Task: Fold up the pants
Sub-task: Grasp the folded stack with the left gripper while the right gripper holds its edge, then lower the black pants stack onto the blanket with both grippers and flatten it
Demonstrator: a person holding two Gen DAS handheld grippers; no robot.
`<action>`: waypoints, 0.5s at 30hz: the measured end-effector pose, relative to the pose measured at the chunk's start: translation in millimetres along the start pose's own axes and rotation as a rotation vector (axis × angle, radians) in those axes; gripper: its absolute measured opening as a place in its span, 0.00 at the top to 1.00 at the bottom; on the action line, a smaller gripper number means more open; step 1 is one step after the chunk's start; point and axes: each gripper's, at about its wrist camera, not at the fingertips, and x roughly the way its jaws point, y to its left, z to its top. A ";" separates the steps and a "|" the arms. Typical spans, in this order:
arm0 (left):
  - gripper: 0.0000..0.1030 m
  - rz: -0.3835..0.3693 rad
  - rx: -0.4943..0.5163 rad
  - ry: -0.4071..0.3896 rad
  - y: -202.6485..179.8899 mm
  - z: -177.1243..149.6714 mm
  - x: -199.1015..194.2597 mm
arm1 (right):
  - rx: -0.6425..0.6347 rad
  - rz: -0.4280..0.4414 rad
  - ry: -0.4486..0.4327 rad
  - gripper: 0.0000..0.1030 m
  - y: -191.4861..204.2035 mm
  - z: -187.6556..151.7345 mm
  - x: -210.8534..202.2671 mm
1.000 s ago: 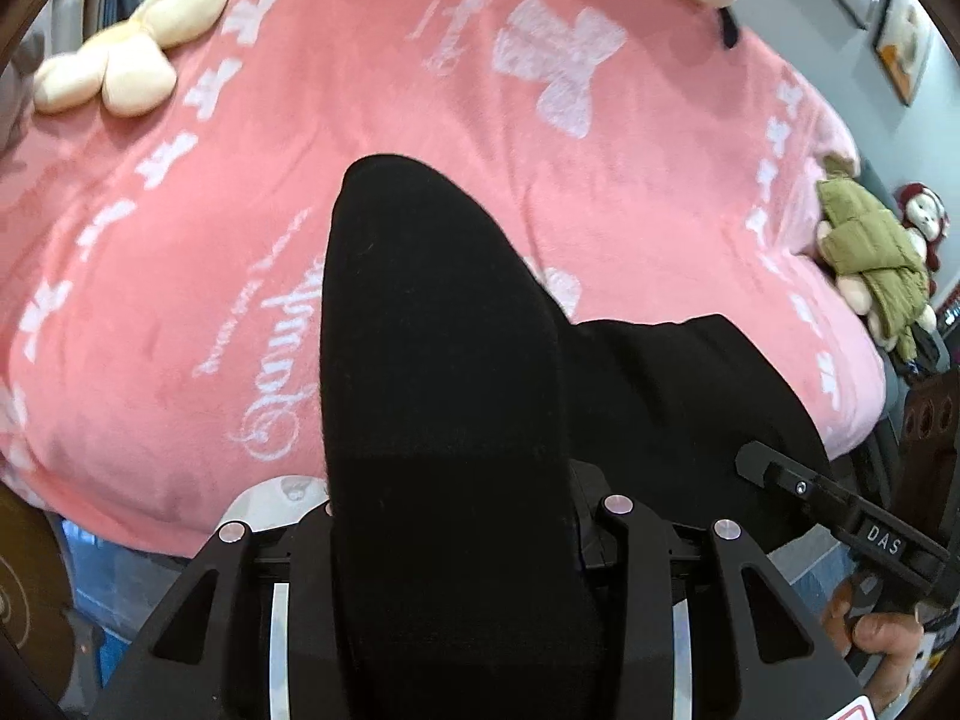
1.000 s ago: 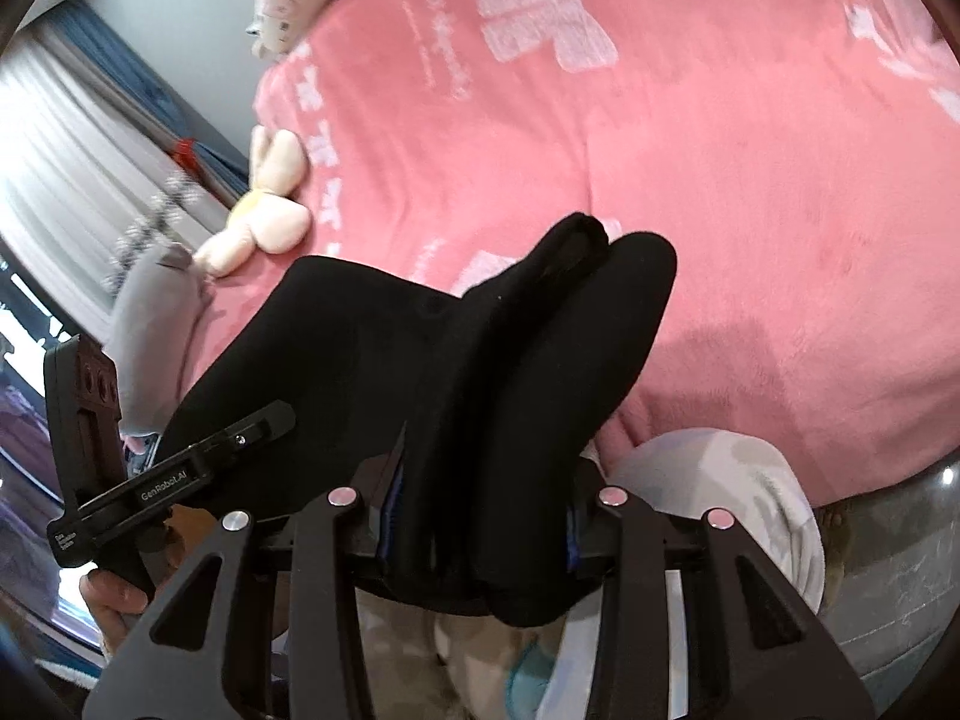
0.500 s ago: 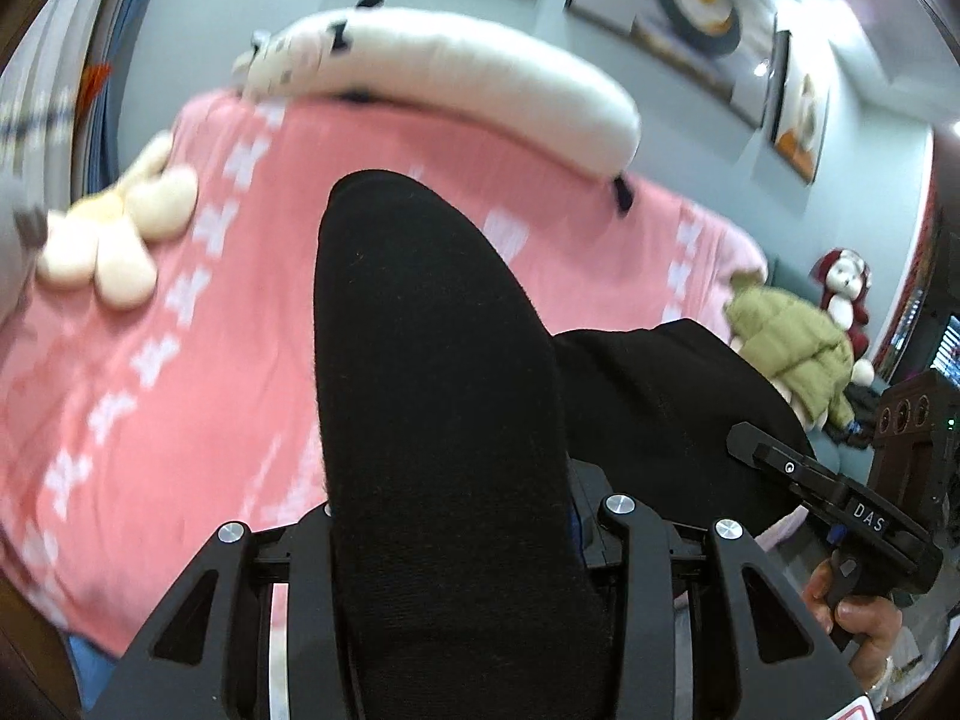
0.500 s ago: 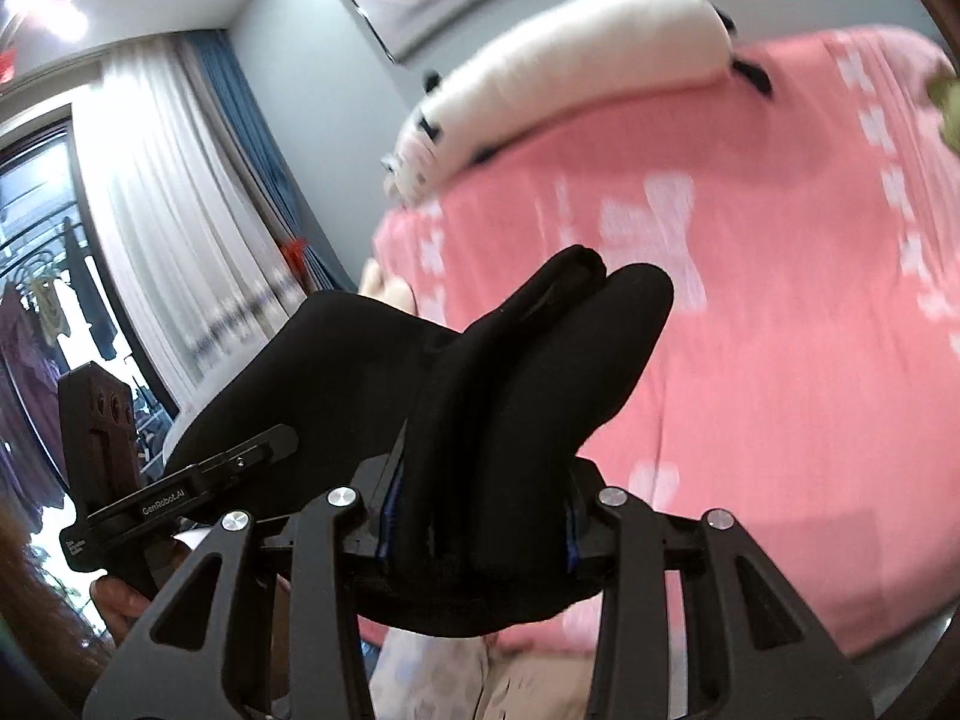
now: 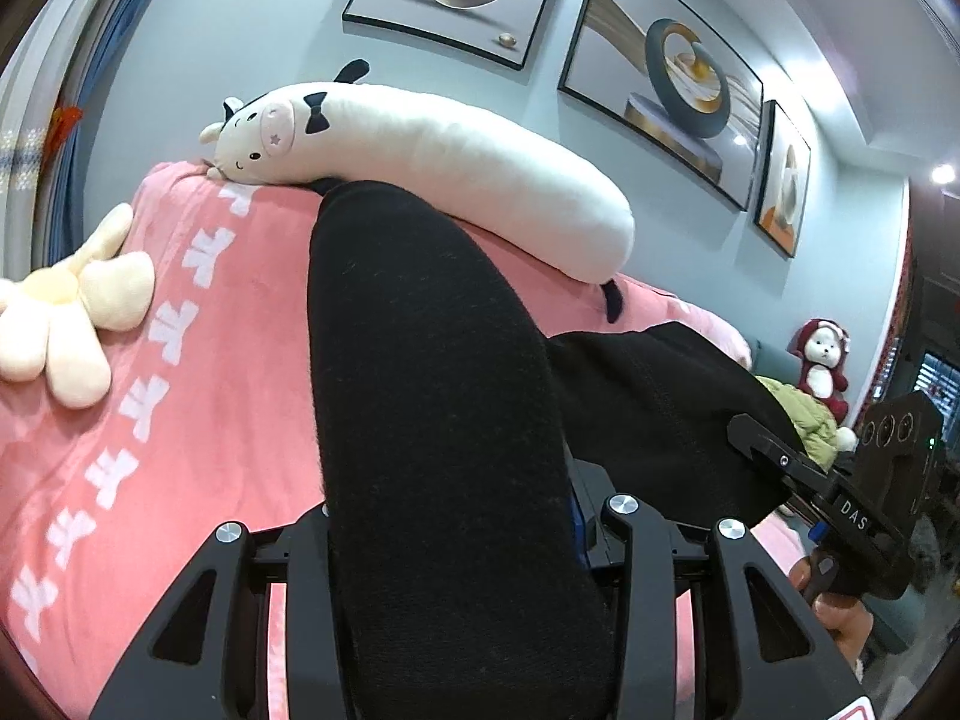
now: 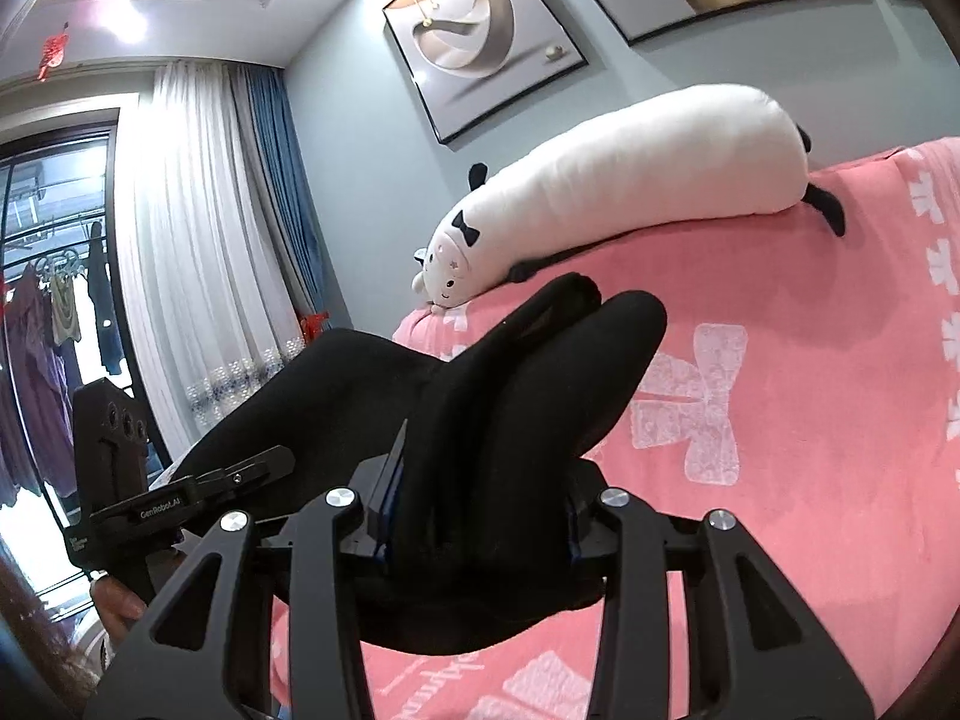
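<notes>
The black pants (image 5: 444, 450) bulge thick between the fingers of my left gripper (image 5: 450, 516), which is shut on them. The cloth stretches right to my right gripper (image 5: 780, 468), held by a hand (image 5: 840, 618). In the right wrist view a doubled fold of the pants (image 6: 528, 396) sticks up between the fingers of the right gripper (image 6: 474, 504), shut on it. The cloth spans left to my left gripper (image 6: 240, 474). Both grippers hold the pants raised in the air over the near edge of the pink bed (image 5: 210, 330). The pants hanging below are hidden.
A long white cow plush (image 5: 450, 168) lies along the head of the bed. A flower cushion (image 5: 60, 318) sits at its left edge, a green-jacketed toy (image 5: 804, 414) and a red-hooded toy (image 5: 822, 360) at its right. Curtains and a window (image 6: 198, 240) stand at the left.
Both grippers have risen and tipped up from looking down at the blanket to looking across the bed at the wall. The pants came up with them, still gripped.
</notes>
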 end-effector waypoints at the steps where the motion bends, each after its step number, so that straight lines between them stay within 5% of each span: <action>1: 0.62 0.006 0.004 0.000 4.2 1.0 10.3 | 0.002 0.005 0.004 0.63 -5.4 -0.8 7.5; 4: 0.57 0.028 -0.002 0.023 25.0 -3.7 53.0 | 0.059 -0.013 0.045 0.58 -43.8 -15.9 49.1; 6: 0.45 0.055 -0.011 0.063 42.2 -15.4 87.5 | 0.115 -0.062 0.119 0.49 -88.9 -46.7 92.2; 7: 0.35 0.073 -0.039 0.100 58.5 -29.0 115.6 | 0.132 -0.093 0.159 0.35 -106.8 -62.8 108.1; 8: 0.06 0.112 -0.063 0.131 74.2 -45.9 140.2 | 0.155 -0.184 0.236 0.20 -135.0 -91.1 130.5; 9: 0.05 0.177 -0.073 0.168 88.6 -64.7 163.7 | 0.149 -0.331 0.304 0.20 -157.7 -117.8 144.7; 10: 0.06 0.287 -0.066 0.247 108.3 -96.3 195.3 | 0.123 -0.459 0.377 0.21 -176.3 -144.0 153.6; 11: 0.12 0.375 -0.036 0.322 120.8 -119.7 215.3 | 0.123 -0.518 0.448 0.35 -192.9 -168.9 155.5; 12: 0.26 0.498 0.007 0.445 136.4 -151.2 236.1 | 0.162 -0.503 0.477 0.45 -203.3 -184.2 150.7; 15: 0.38 0.511 -0.072 0.563 167.3 -191.9 243.4 | 0.257 -0.419 0.466 0.70 -215.2 -194.7 139.9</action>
